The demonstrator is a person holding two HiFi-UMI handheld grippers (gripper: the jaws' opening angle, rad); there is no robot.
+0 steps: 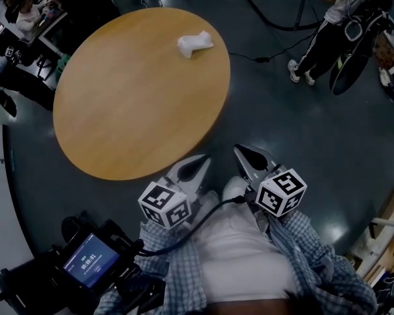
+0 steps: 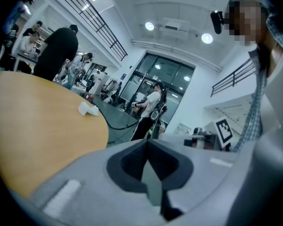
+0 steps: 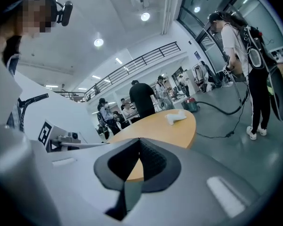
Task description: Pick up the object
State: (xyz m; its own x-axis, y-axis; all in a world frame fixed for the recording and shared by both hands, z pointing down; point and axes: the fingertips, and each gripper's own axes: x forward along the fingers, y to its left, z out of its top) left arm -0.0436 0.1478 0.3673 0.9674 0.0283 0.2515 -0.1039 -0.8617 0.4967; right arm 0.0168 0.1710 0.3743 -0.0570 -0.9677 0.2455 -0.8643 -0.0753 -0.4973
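A small white object (image 1: 195,43) lies on the far right part of the round wooden table (image 1: 131,104); the left gripper view shows the white object (image 2: 88,109) far off, and the right gripper view shows the same object (image 3: 176,117) on the table's far end. Both grippers are held close to the person's chest, off the table's near edge. My left gripper (image 1: 198,165) is shut with nothing in it. My right gripper (image 1: 245,153) is shut and empty as well. Both point roughly toward the table.
Dark floor surrounds the table. A person (image 1: 331,25) stands at the far right with a cable (image 1: 269,20) running across the floor. Other people (image 1: 16,25) and equipment are at the far left. A handheld screen device (image 1: 88,261) hangs at the lower left.
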